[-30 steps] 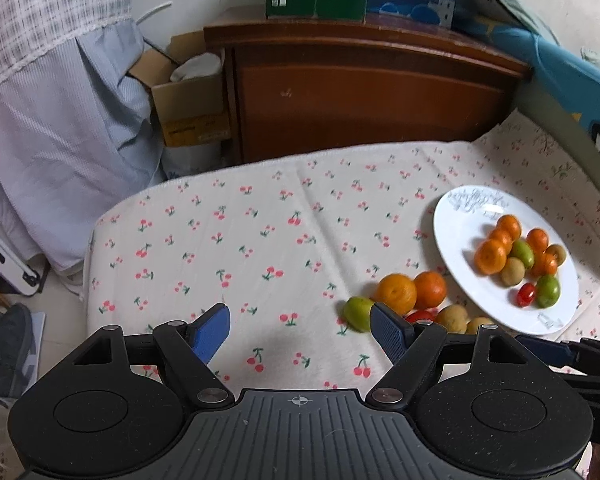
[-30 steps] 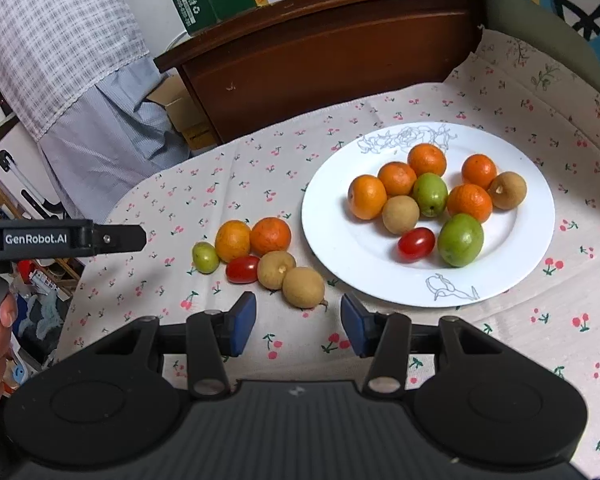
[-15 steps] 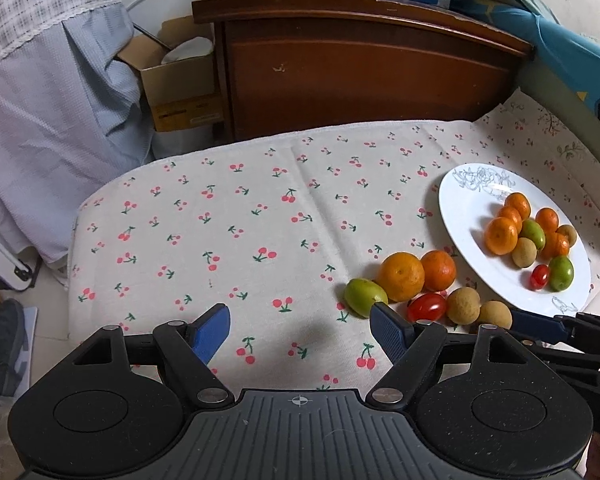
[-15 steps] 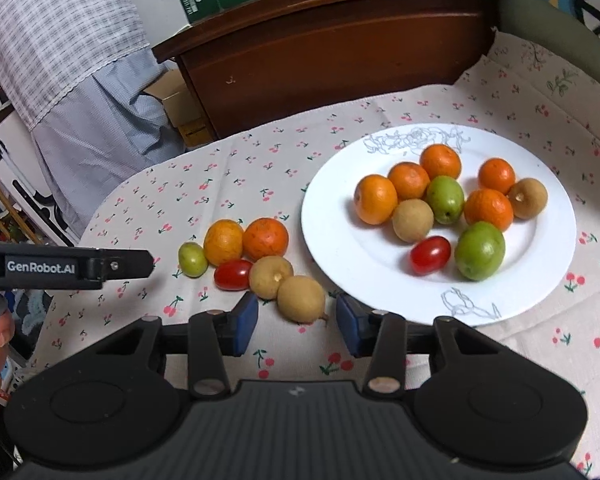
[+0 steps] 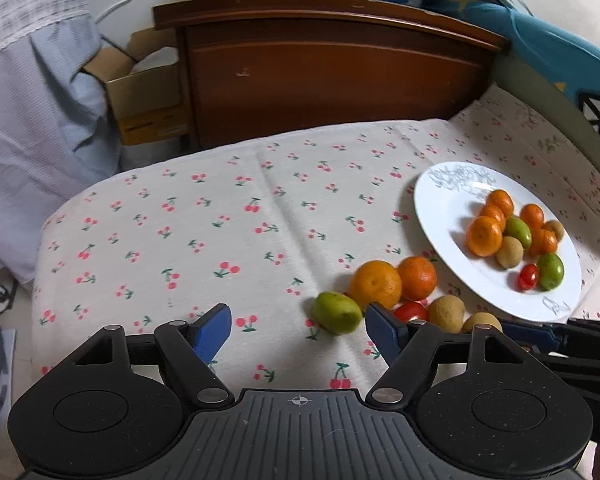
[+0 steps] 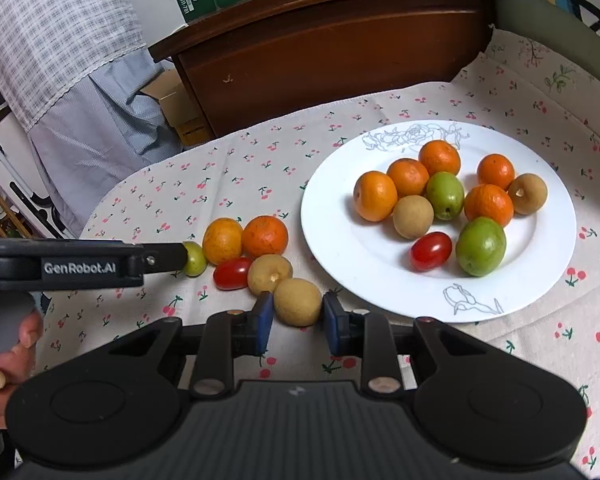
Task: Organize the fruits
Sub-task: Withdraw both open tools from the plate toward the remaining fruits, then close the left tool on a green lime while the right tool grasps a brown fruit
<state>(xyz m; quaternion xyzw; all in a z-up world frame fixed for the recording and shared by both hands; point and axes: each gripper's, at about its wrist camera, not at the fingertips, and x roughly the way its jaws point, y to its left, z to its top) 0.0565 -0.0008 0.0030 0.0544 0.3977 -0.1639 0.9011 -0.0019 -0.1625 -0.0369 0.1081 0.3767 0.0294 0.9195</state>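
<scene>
Both claws were out over the cherry-print cloth. My right claw had its blue pads set narrowly either side of a round tan longan, close to its skin; whether they pressed it I could not tell. My left claw stood wide, with nothing between its pads, and a small green oval fruit lay just ahead of its right pad.

Beyond my right claw and to its left six fruits lay loose on the cloth: two oranges, one red cherry tomato, two tan longans counting the one between my pads, and the one green fruit. Ahead and to the right stood the round white plate with ten fruits: five oranges, two green ones, two longans and one tomato.

Half a second before, my right pads had been wider and short of the longan; now they flanked it. My left claw had moved nearer the green fruit, its opening unchanged. The plate's count had not changed.
</scene>
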